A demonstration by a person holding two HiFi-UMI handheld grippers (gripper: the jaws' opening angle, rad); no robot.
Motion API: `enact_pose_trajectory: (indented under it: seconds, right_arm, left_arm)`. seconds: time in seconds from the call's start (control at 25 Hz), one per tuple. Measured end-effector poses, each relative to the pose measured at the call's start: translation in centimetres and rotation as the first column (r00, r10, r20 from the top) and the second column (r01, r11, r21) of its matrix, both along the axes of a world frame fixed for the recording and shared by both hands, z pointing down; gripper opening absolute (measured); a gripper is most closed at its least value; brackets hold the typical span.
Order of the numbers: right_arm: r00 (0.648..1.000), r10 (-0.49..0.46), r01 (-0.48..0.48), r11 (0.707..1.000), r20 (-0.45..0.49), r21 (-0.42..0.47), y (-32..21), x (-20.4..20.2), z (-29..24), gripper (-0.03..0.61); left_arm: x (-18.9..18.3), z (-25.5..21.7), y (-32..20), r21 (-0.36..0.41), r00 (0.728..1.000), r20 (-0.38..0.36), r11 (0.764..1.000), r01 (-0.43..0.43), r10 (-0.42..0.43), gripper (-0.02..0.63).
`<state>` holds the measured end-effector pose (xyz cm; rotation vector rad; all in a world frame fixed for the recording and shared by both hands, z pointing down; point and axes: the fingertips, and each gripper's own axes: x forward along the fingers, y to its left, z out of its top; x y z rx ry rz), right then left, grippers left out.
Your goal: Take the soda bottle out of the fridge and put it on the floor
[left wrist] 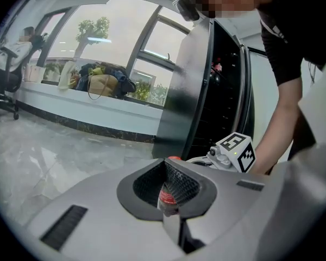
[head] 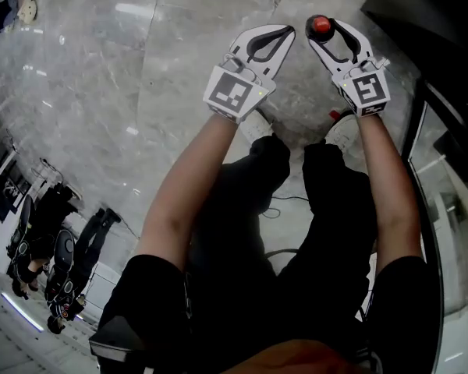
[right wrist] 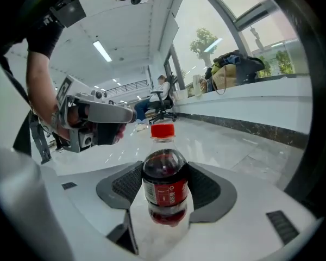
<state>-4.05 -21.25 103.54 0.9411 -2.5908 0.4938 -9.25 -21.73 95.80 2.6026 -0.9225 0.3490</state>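
While the soda bottle (head: 320,25) hangs just beside the fridge (head: 421,22), over the floor (head: 140,76), the left hand-held gripper (left wrist: 171,173) has jaws together, empty. The right hand-held gripper (right wrist: 165,178) clamps its body: lower it upright, releasing once the base rests flat.

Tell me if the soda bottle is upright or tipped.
Upright: the soda bottle has its red cap on top, gripped by the right tool.

Soda bottle (right wrist: 164,192): red cap, dark brown liquid, red label. White right gripper (head: 321,27) around it and white left gripper (head: 287,32) beside it carry black-and-white square-marker cubes. Floor (head: 101,92) under it is grey, marble-veined.
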Motion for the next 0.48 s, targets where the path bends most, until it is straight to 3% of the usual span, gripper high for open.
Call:
enact_pose_trajectory:
  seconds: [0.48]
  right_arm:
    - [0.996, -0.093, 0.093, 0.995, -0.013, 0.027, -3.3, -1.7, 12.5, 0.270]
  left_arm:
    - [0.4, 9.4, -5.1, 0.045, 0.992, 0.030, 0.991, -0.124, 0.122, 0.002]
